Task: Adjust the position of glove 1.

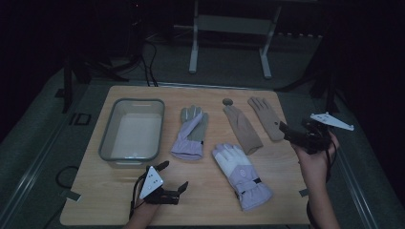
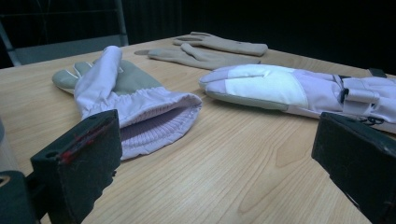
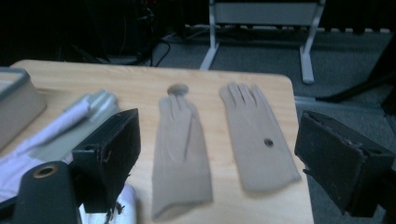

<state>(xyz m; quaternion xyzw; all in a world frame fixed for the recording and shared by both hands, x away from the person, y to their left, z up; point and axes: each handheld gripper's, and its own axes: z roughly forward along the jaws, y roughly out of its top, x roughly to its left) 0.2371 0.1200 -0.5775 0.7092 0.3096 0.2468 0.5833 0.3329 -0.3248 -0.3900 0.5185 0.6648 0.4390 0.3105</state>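
Note:
Four gloves lie on the wooden table [image 1: 95,191]. A lilac glove with a grey palm [image 1: 190,132] [image 2: 126,100] lies in the middle, its cuff facing my left gripper. A lilac-and-white padded glove [image 1: 241,174] [image 2: 280,86] lies to its right. Two beige gloves [image 1: 242,128] [image 1: 266,118] [image 3: 180,154] [image 3: 257,140] lie side by side at the back right. My left gripper [image 1: 173,176] [image 2: 219,163] hovers open near the front edge, empty. My right gripper [image 1: 292,135] [image 3: 224,158] is open at the right edge, facing the beige gloves and holding nothing.
A clear plastic bin [image 1: 108,133] [image 3: 14,100] stands empty at the table's left. A small grey disc [image 1: 228,101] [image 3: 177,88] lies by the fingertips of the left beige glove. Beyond the table are a white stand [image 1: 193,52] and cables on the floor.

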